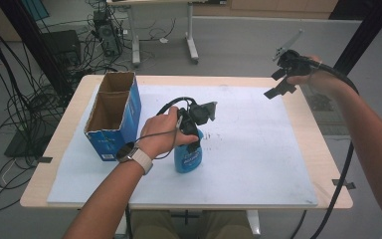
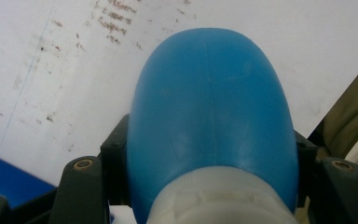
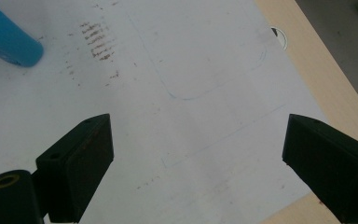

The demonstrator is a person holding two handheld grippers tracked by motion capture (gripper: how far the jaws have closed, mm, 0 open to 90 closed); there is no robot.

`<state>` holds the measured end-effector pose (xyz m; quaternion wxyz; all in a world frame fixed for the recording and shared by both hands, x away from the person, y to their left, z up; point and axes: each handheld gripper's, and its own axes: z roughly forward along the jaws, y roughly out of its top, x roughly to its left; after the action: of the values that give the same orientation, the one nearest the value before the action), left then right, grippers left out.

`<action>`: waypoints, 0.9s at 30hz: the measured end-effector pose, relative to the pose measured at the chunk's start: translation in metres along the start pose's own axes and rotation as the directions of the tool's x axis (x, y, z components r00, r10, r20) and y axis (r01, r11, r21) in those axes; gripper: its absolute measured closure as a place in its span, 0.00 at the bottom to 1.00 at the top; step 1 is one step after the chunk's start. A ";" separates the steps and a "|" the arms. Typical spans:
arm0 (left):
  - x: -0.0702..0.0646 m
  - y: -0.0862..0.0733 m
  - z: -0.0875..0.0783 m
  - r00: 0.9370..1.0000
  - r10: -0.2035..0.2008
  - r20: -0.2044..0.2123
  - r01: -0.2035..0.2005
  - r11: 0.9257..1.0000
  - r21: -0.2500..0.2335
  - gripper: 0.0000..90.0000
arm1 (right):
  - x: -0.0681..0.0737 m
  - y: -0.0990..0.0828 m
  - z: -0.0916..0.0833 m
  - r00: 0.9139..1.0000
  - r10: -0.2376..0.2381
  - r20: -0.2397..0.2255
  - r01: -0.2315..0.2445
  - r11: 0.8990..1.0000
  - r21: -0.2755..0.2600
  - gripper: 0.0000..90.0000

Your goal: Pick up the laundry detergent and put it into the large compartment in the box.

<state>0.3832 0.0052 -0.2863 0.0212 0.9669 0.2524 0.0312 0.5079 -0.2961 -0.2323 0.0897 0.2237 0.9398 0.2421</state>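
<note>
A blue plastic bottle stands upright on the white sheet near the table's middle. My left gripper comes down on it from above and is shut on its upper part. In the left gripper view the blue bottle bulges between the two black jaws, with a pale neck at the bottom. My right gripper hangs in the air over the table's far right corner, jaws wide apart and empty. In the right gripper view the right gripper looks down on the sheet, with the bottle's base at the top left.
An open blue cardboard box with two compartments stands at the table's left. A white sheet covers most of the wooden table. Cables and desk legs lie on the floor beyond the far edge.
</note>
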 end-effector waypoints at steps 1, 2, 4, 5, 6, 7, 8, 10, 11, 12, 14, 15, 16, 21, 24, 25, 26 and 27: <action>0.000 0.000 0.000 1.000 0.000 0.000 0.000 1.000 0.000 0.42 | 0.000 0.000 0.000 1.000 0.000 0.000 0.000 1.000 0.000 0.09; 0.000 0.000 0.000 1.000 0.002 0.000 -0.002 1.000 0.000 0.42 | 0.000 0.000 0.000 1.000 0.001 -0.001 -0.001 1.000 -0.001 0.09; 0.000 0.000 0.000 1.000 0.002 0.000 -0.002 1.000 0.000 0.42 | 0.000 0.000 0.000 1.000 0.001 0.000 -0.001 1.000 -0.001 0.09; 0.000 0.000 0.000 1.000 0.003 0.000 -0.003 1.000 0.001 0.42 | 0.000 0.000 0.000 1.000 -0.001 0.000 0.001 1.000 -0.002 0.09; 0.000 0.000 0.000 1.000 0.003 0.000 -0.003 1.000 0.000 0.42 | 0.000 0.000 0.000 1.000 0.000 0.000 0.000 1.000 0.000 0.09; 0.000 0.000 0.000 1.000 0.003 0.000 -0.003 1.000 -0.001 0.42 | 0.001 0.000 0.000 1.000 0.000 0.000 0.000 1.000 -0.001 0.09; 0.000 0.000 0.000 1.000 0.002 0.001 -0.002 1.000 -0.002 0.42 | 0.000 0.000 0.000 1.000 -0.001 0.000 0.001 1.000 0.000 0.09; 0.000 0.000 0.000 1.000 0.003 0.000 -0.003 1.000 -0.002 0.42 | 0.000 0.000 0.000 1.000 -0.001 0.000 0.001 1.000 0.000 0.09; 0.000 0.000 0.000 1.000 0.001 0.000 -0.001 1.000 -0.002 0.42 | 0.000 0.000 0.000 1.000 -0.001 0.000 0.001 1.000 -0.001 0.09; 0.000 0.000 0.000 1.000 0.002 0.000 -0.002 1.000 -0.002 0.42 | 0.000 0.000 0.000 1.000 0.000 -0.001 0.000 1.000 -0.002 0.09; 0.000 0.000 0.000 1.000 0.002 0.001 -0.002 1.000 -0.003 0.42 | 0.001 0.000 0.000 1.000 -0.001 0.000 0.001 1.000 -0.002 0.09; 0.000 0.000 0.000 1.000 0.003 0.000 -0.003 1.000 -0.003 0.42 | 0.001 0.000 -0.001 1.000 0.000 -0.001 0.000 1.000 -0.002 0.09; 0.000 0.000 0.000 1.000 0.000 0.001 0.000 1.000 -0.004 0.42 | 0.001 0.000 -0.001 1.000 -0.001 0.000 0.001 1.000 -0.003 0.09; 0.000 0.000 0.000 1.000 -0.004 0.002 0.004 1.000 -0.006 0.42 | 0.000 -0.001 -0.001 1.000 -0.001 0.000 0.001 1.000 -0.002 0.09; 0.000 0.000 0.000 1.000 -0.005 0.003 0.005 1.000 -0.008 0.42 | 0.000 -0.001 -0.001 1.000 0.001 0.001 -0.001 1.000 -0.002 0.09; 0.000 0.000 0.000 1.000 -0.004 0.002 0.004 1.000 -0.008 0.42 | 0.000 -0.002 -0.001 1.000 0.001 0.000 -0.001 1.000 -0.002 0.09; 0.000 0.000 0.000 1.000 -0.004 0.002 0.004 1.000 -0.008 0.42 | 0.000 -0.002 -0.001 1.000 0.001 0.000 -0.001 1.000 -0.002 0.09; 0.001 0.000 0.000 1.000 -0.005 0.003 0.005 1.000 -0.006 0.43 | 0.000 -0.002 -0.001 1.000 0.002 0.001 -0.002 1.000 -0.003 0.09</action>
<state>0.3835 0.0056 -0.2860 0.0247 0.9663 0.2545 0.0308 0.5068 -0.2977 -0.2325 0.0901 0.2248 0.9392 0.2435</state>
